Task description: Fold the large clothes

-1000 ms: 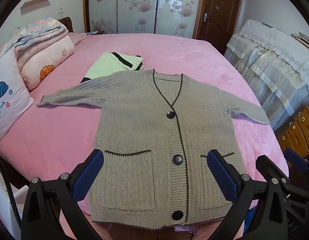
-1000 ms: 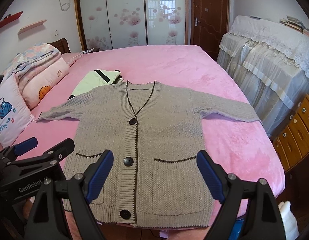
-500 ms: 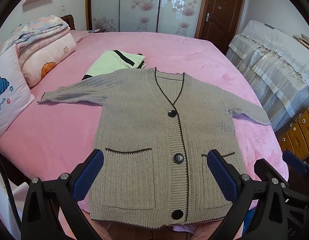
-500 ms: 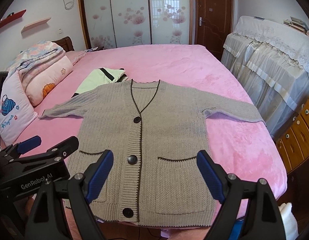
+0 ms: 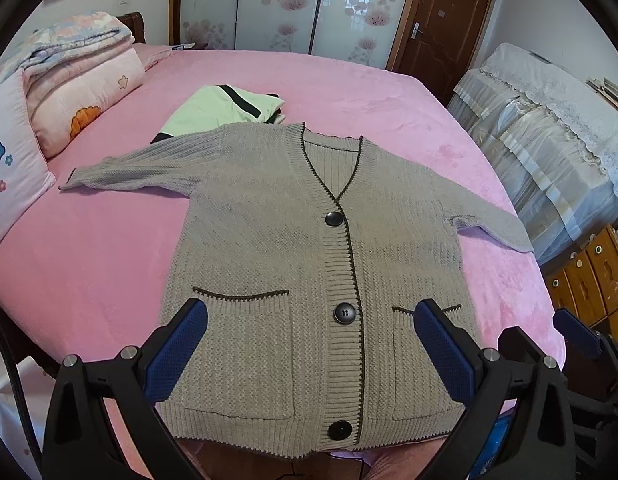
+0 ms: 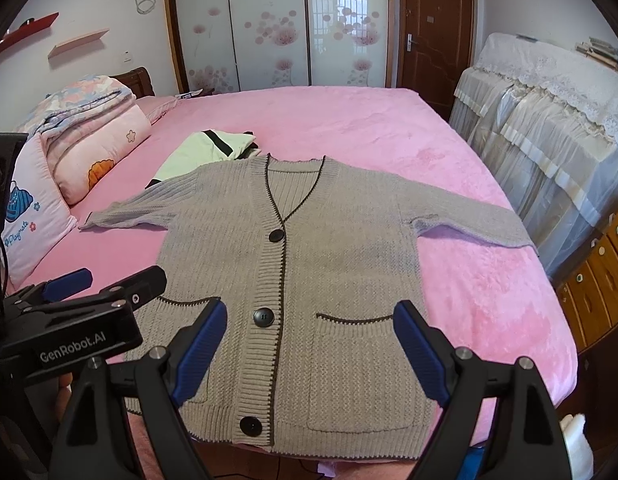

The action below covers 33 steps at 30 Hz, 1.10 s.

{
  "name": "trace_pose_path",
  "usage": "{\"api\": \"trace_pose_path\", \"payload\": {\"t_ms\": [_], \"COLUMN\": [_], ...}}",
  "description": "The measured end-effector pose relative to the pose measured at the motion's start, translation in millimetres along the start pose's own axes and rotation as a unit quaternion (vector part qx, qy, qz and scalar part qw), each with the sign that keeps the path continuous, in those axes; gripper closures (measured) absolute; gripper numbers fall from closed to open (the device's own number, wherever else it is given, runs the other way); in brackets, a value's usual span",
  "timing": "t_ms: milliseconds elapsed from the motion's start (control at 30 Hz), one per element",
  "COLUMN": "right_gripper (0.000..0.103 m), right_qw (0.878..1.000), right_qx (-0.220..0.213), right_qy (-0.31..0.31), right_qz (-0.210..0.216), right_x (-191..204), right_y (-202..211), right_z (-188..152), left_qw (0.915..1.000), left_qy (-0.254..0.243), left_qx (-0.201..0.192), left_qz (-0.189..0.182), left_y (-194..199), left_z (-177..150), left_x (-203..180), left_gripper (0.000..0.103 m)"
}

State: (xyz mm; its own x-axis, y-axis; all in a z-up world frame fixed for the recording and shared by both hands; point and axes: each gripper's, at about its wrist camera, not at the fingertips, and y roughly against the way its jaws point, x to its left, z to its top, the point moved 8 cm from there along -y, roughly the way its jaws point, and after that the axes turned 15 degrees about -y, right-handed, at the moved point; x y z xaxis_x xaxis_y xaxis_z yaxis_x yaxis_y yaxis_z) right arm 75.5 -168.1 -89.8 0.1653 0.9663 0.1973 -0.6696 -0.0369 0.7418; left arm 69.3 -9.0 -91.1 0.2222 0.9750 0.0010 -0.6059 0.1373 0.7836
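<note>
Mostly flat grey cardigan (image 5: 309,264) on pink bed (image 5: 89,272), hem partly hidden by left gripper (image 5: 309,344) and right gripper (image 6: 309,344), jaws wide, holding nothing.

1. Cardigan (image 5: 269,220): grey-beige knit, dark brown edging along the neckline, placket and pocket tops; three black buttons (image 5: 344,313).
2. Bedspread (image 5: 89,260): plain pink.
3. Folded garment (image 5: 213,110), upper centre-left of the frame: pale green with black stripes.
4. Pillow (image 5: 13,160), left edge: white-pink with a blue print and small flowers.
5. Quilt (image 5: 81,92), upper left: pink with an orange motif.
6. Gripper pads (image 5: 177,350): blue, ribbed; gripper frames black.
</note>
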Motion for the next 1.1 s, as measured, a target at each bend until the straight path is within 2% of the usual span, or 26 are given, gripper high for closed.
{"api": "trace_pose_path", "payload": {"t_ms": [233,633,900,1100], "right_gripper": [0.017,0.017,0.017,0.017], "right_qw": [1.000,0.999,0.999,0.999], "right_qx": [0.016,0.039,0.033,0.021], "right_qy": [-0.018,-0.027,-0.034,-0.038], "right_qz": [-0.011,0.007,0.013,0.008], "right_x": [-13.0,-17.1,-26.2,-41.9], "right_y": [-12.2,-26.6,-30.2,-33.3], "right_z": [-4.0,-14.6,-10.5,2.9], "left_qw": [1.0000,0.9996,0.9995,0.9993], "left_qy": [-0.005,-0.014,-0.016,-0.033], "left_qx": [0.002,0.016,0.024,0.011], "left_qz": [0.007,0.018,0.013,0.012], "left_y": [-5.6,-18.2,-27.3,-31.3], "left_z": [-2.0,-1.8,-0.5,16.2], "left_x": [-2.7,-9.5,-14.4,-24.8], "left_gripper": [0.001,0.001,0.001,0.001]}}
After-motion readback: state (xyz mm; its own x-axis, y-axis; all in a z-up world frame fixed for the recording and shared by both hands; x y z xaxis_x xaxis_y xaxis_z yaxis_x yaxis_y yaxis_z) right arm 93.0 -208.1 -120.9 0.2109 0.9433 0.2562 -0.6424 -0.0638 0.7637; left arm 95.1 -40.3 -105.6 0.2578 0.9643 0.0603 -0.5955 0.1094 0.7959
